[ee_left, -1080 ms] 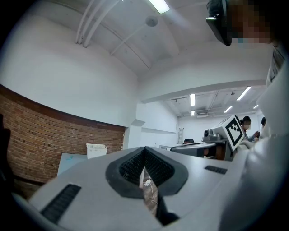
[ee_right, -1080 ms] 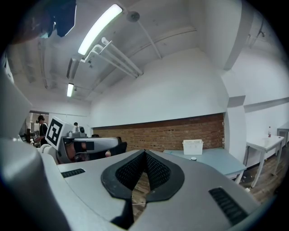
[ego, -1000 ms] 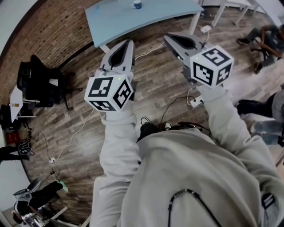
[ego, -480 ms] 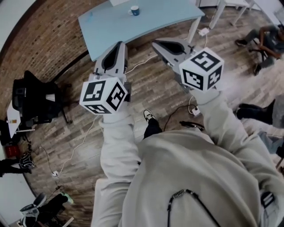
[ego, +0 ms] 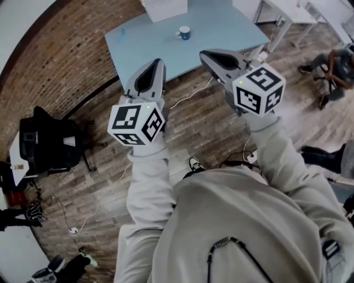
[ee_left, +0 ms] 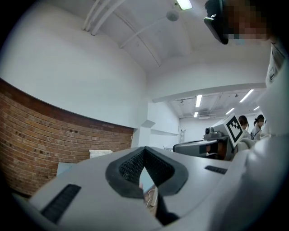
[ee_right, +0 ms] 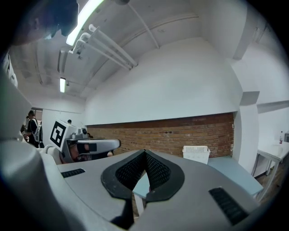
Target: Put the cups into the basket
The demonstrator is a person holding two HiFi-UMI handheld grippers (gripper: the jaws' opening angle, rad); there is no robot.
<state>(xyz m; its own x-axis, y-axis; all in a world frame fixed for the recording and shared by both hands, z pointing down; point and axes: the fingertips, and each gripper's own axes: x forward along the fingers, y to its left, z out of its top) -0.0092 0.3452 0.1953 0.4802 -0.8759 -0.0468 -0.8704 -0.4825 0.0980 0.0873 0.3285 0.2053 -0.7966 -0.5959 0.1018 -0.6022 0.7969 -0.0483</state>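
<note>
A: Cup (ego: pixel 184 33) location, relative to the jaws, both pairs pressed together and empty?

B: It is seen ahead on the table (ego: pixel 232 27), just before the basket (ego: pixel 165 8); the right gripper (ego: pixel 206 54) is judged nearer than the left gripper (ego: pixel 156 63).

The right gripper (ee_right: pixel 144 154) has its jaws pressed together at the tips, with nothing between them. Beyond them a white basket (ee_right: pixel 196 154) stands on a pale blue table (ee_right: pixel 232 172), with a brick wall (ee_right: pixel 180 131) behind it. At the left, the left gripper (ee_right: pixel 115 144) points level, its marker cube (ee_right: pixel 58 132) at its rear.
</note>
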